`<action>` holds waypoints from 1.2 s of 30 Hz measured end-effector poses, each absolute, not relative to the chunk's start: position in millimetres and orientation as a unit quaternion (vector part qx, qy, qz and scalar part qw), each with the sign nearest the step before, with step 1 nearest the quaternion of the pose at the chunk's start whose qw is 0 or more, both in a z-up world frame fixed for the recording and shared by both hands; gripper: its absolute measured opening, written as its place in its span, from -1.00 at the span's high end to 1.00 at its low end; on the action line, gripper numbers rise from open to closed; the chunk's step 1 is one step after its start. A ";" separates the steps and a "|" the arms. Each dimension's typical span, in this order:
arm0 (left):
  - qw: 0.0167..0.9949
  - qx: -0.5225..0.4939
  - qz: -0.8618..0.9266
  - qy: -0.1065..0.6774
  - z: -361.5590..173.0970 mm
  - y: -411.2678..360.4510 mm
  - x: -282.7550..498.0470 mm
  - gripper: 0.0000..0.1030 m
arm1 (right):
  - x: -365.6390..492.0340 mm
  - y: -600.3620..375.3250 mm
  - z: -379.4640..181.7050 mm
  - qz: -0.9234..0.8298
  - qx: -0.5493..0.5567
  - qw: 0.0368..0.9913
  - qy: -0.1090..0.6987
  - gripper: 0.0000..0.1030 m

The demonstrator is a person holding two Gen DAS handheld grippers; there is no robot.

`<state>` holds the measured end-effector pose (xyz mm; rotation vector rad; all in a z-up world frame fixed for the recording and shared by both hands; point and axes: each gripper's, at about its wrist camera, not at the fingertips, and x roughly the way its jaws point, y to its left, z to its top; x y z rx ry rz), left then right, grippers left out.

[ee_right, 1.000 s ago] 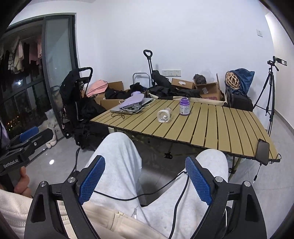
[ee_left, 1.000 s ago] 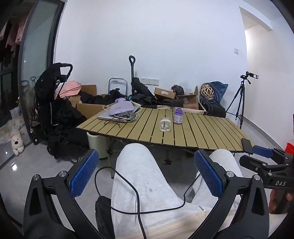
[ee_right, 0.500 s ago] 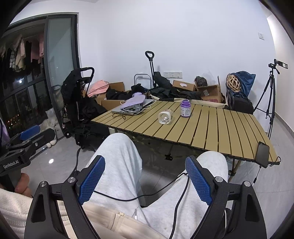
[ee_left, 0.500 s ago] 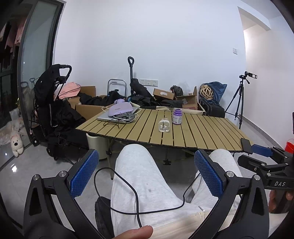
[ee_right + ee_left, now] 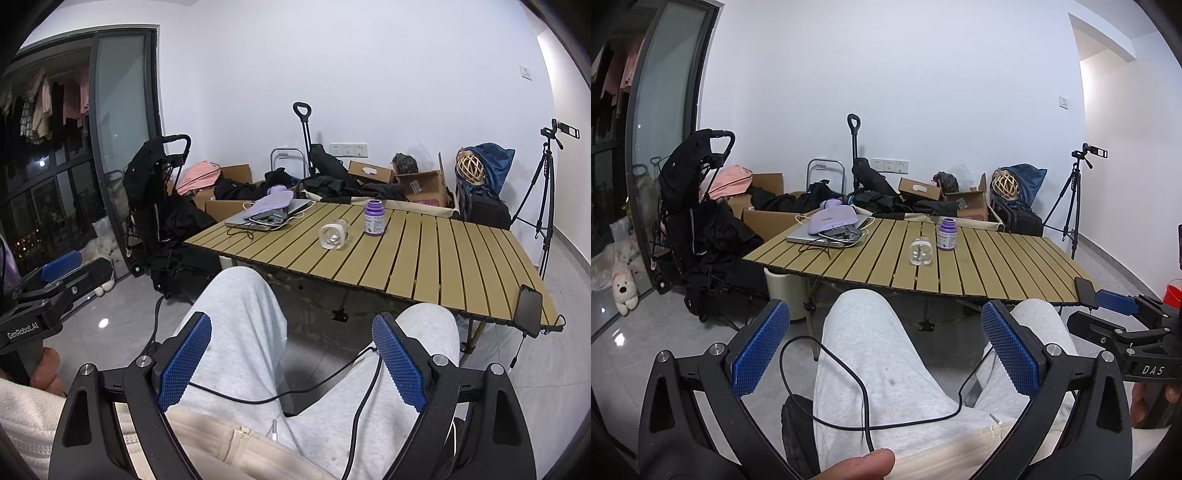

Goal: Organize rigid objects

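Entering at 6 o'clock since earlier, a fingertip, cut off; left gripper and right gripper gape empty over the lap, bottle and jar at 12.

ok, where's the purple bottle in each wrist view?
Left wrist: purple bottle upright on the slatted table, just above centre, right of the clear jar lying on its side.
Right wrist: purple bottle upright on the table, above centre, again right of the jar.
Shared landmark: the laptop at the table's far left corner.
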<state>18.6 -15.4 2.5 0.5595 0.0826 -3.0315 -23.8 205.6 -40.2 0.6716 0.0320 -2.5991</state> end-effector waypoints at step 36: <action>0.026 0.181 -0.983 0.028 2.5 -16.8 18.5 -1.00 | -20.9 205.0 -36.8 -0.940 0.245 0.236 0.015 -0.80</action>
